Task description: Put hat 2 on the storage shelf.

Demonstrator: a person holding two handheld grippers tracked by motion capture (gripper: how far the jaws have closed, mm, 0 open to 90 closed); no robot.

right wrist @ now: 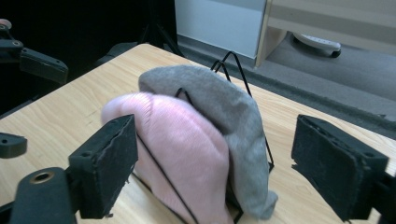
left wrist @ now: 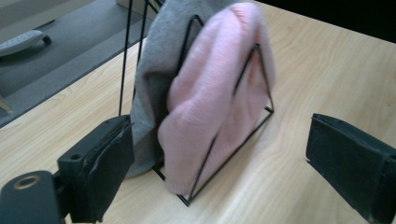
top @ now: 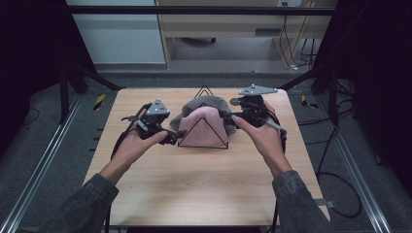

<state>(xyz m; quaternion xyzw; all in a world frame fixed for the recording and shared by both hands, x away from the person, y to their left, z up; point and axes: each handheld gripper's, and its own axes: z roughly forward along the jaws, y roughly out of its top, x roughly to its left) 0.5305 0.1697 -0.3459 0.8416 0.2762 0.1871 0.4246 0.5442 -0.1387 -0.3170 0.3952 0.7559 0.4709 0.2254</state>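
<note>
Two knits: I see a pink hat (left wrist: 210, 93) and grey hat (left wrist: 156, 60), soft, light, draped in a wire rack (top: 203, 138).
Hold: I'd pinch pink's free lower edge.
Tongs: left tongs (top: 182, 134), right tongs (top: 227, 115), jaws apart, empty.

A black wire rack (top: 203, 131) stands at the middle of the wooden table (top: 204, 179), with a pink knit cloth (top: 204, 127) draped at its near side and a grey cloth (top: 206, 103) behind it. The left gripper (top: 167, 136) sits just left of the rack, the right gripper (top: 232, 115) just right, each held in a hand.
</note>
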